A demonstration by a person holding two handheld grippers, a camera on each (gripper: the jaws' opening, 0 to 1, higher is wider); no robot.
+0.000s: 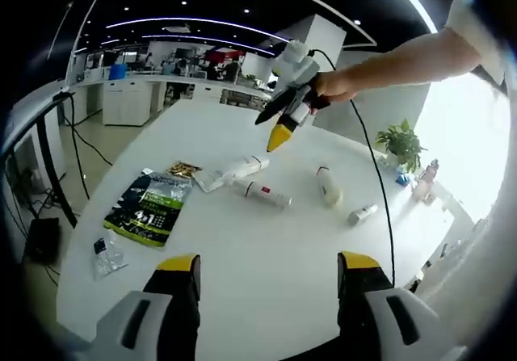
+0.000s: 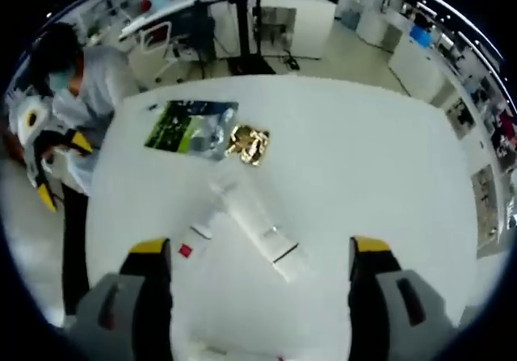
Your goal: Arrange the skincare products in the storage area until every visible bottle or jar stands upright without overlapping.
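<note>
Several white skincare products lie on their sides on the white table [image 1: 266, 248]: a tube [image 1: 242, 167], a bottle with a red mark [image 1: 263, 193], a stubby bottle [image 1: 329, 185] and a small bottle [image 1: 362, 213]. My left gripper [image 1: 271, 274] hovers open over the near table edge, well short of them, with nothing between its jaws. A hand holds my right gripper [image 1: 279, 137] in the air above the tube. In the right gripper view my right gripper [image 2: 260, 266] is open above the tube [image 2: 258, 220] and the red-marked bottle [image 2: 194, 240]. The left gripper [image 2: 60, 171] is held at the far left.
A green-black packet [image 1: 151, 207], a gold packet [image 1: 183, 169] and a small clear packet [image 1: 105, 252] lie left of the products. A potted plant [image 1: 401, 143] and a pink bottle [image 1: 426, 179] stand at the far right. A cable [image 1: 380, 191] hangs from the right gripper across the table.
</note>
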